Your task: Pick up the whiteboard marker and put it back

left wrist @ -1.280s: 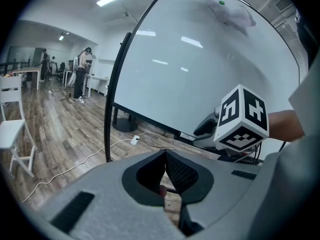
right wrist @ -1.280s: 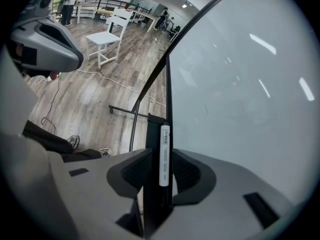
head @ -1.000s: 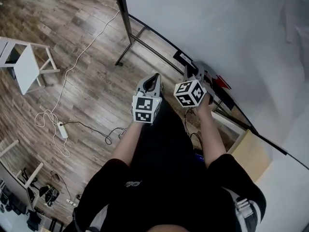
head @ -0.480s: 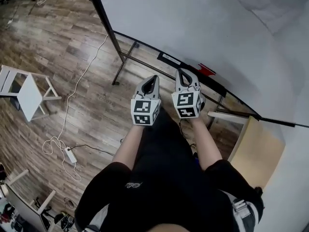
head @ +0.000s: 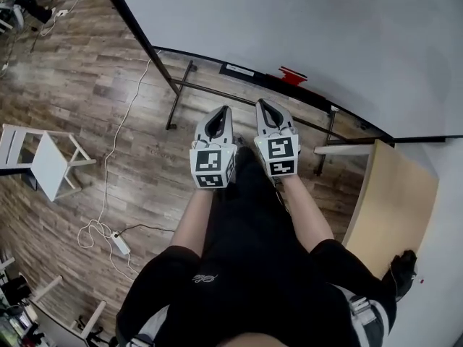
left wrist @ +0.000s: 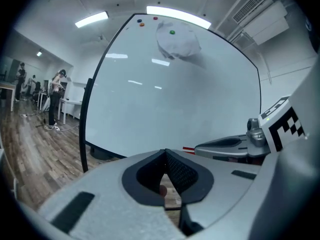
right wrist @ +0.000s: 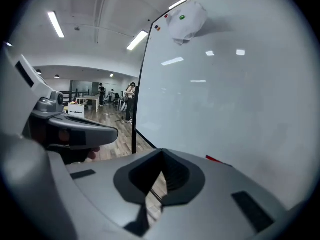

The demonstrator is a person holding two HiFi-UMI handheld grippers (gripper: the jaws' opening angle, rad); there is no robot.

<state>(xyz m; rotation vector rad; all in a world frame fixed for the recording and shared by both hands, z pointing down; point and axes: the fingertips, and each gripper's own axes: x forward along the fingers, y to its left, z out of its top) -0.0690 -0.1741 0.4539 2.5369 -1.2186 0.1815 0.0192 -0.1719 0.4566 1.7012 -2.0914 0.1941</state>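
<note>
Both tongs are pinched shut with nothing in them: the left tongs (left wrist: 165, 153) meet at their tips, and so do the right tongs (right wrist: 161, 152). They are held side by side, close but not touching, pointing at the whiteboard (head: 304, 20). The red marker (head: 293, 74) lies on the ledge along the whiteboard's bottom edge, beyond the right tongs and untouched (it is too small to show a cap or tip).

A tan wooden surface (head: 394, 201) sits at the right. A dark thing (head: 402, 267) at its near edge is hard to make out. The wood-plank floor (head: 108, 100) spreads to the left, with a white stool (head: 47, 161), a white cable (head: 108, 157) and a power strip (head: 120, 244) on it. A white cloth (left wrist: 177, 40) hangs near the whiteboard's top edge with a green magnet (left wrist: 172, 32) on it. People (left wrist: 55, 96) stand far off in the room, too small to tell more.
</note>
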